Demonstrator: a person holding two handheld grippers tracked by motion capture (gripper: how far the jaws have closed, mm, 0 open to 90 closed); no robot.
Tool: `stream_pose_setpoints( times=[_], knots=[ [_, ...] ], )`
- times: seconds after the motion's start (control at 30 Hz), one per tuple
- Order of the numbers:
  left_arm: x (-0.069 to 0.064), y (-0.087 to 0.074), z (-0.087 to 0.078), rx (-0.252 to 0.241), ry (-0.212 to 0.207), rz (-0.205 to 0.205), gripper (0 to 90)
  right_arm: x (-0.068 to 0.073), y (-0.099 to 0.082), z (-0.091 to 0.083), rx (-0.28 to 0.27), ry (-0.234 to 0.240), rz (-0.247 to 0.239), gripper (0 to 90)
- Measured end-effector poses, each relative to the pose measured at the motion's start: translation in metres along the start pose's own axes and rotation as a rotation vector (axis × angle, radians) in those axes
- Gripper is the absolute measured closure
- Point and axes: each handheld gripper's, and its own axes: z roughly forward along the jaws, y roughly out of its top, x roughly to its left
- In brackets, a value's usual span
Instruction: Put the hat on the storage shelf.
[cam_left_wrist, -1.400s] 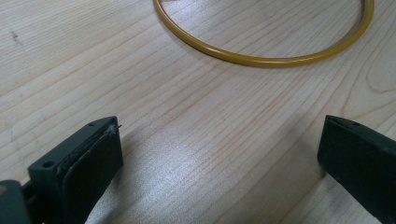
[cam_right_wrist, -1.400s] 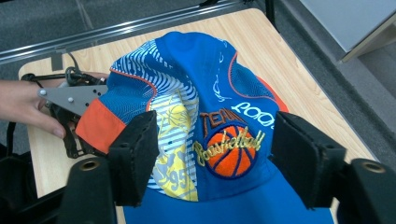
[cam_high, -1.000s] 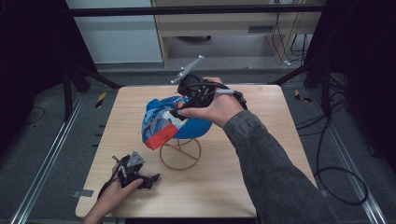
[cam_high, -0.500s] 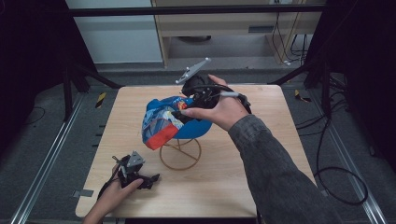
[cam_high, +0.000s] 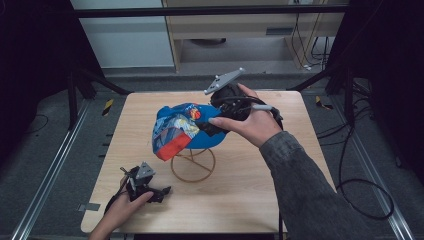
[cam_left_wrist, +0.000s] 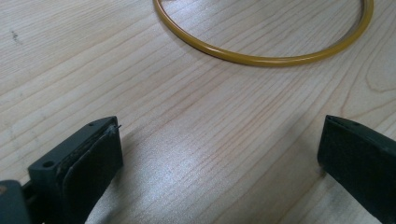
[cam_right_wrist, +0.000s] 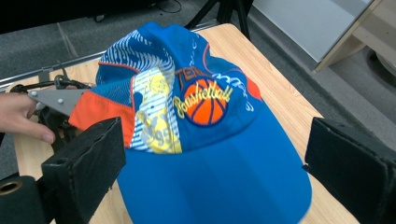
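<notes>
A blue cap (cam_high: 180, 131) with a basketball patch and an orange panel rests on a yellow wire stand (cam_high: 193, 165) at the table's middle. My right gripper (cam_high: 207, 125) hovers at the cap's brim on its right side. In the right gripper view the brim (cam_right_wrist: 210, 177) lies low between the wide-apart jaws of the right gripper (cam_right_wrist: 215, 163); the jaws have just been opening and the pads do not press on it. My left gripper (cam_high: 162, 192) rests open on the table at the front left, with nothing in the left gripper (cam_left_wrist: 219, 158), facing the stand's ring base (cam_left_wrist: 261, 58).
The wooden table (cam_high: 280, 200) has bare board to the right of the stand and in front of it. Dark frame rails and cables run along the floor on both sides. A wooden shelf stands behind the table.
The right hand has drawn a little to the right, off the cap's crown toward its brim, and its jaws have spread. The cap stays on the stand. The left hand has not moved.
</notes>
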Motion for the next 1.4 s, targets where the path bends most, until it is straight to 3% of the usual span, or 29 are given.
stream_pose_setpoints(
  times=[0.6,1.4],
  knots=[
    [0.0,0.0,0.0,-0.001,0.001,0.001,0.0,-0.008,-0.039,-0.032,-0.018,-0.032,0.042,4.9],
    [0.0,0.0,0.0,0.001,0.003,0.005,0.0,-0.02,-0.078,-0.05,-0.014,-0.063,0.106,4.9]
  ],
)
